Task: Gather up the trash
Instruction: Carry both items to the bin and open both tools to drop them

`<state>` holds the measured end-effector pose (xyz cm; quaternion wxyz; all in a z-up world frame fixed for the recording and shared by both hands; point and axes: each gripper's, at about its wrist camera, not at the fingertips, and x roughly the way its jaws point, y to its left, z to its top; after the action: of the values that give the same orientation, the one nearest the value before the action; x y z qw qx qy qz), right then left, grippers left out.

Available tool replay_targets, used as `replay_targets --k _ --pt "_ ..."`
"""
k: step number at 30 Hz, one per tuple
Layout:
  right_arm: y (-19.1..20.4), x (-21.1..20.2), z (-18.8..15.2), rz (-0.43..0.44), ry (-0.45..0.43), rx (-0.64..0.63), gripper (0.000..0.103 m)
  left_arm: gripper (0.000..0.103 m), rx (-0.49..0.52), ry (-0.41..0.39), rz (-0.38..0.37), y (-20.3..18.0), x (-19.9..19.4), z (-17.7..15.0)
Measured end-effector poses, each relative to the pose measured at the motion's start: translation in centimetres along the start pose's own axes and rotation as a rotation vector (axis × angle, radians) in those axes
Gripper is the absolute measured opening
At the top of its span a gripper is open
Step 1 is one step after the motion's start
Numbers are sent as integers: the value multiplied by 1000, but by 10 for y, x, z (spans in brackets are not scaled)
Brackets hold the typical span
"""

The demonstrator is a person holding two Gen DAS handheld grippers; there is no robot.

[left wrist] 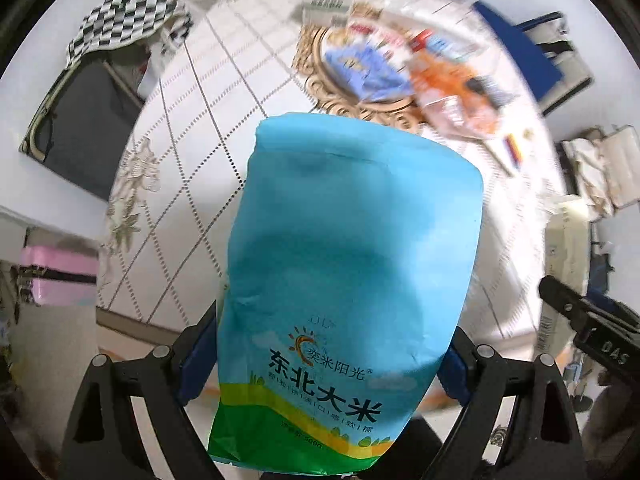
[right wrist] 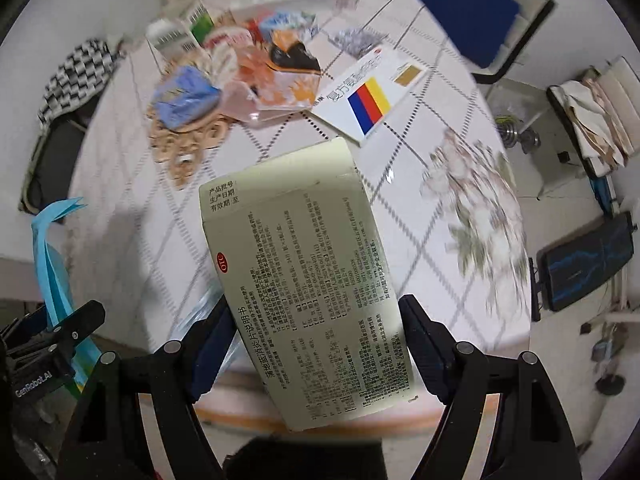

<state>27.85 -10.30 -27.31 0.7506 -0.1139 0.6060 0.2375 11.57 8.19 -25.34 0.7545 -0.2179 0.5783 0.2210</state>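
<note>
A blue rice bag (left wrist: 344,280) is grasped between the fingers of the left gripper (left wrist: 320,364), raised over the desk (left wrist: 192,128). A pale medicine box (right wrist: 308,280) is clamped by the right gripper (right wrist: 316,344), nearer than the trash pile (right wrist: 248,68) on the desk.

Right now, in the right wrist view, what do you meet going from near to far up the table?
Pale medicine box in the right gripper → white box with blue, red and yellow stripes → orange wrapper → dark blue chair.
</note>
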Motion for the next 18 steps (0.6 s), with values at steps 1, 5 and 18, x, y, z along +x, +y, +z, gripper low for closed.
replay_targets --k 1,5,18 --pt "7 -10 -15 8 -20 13 82 91 10 -18 -16 3 -11 -10" --pt "8 -47 -96 27 -64 68 82 91 37 -46 -90 16 -34 -37" --pt "6 -9 -312 165 181 243 82 91 -42 237 -252 60 44 -179"
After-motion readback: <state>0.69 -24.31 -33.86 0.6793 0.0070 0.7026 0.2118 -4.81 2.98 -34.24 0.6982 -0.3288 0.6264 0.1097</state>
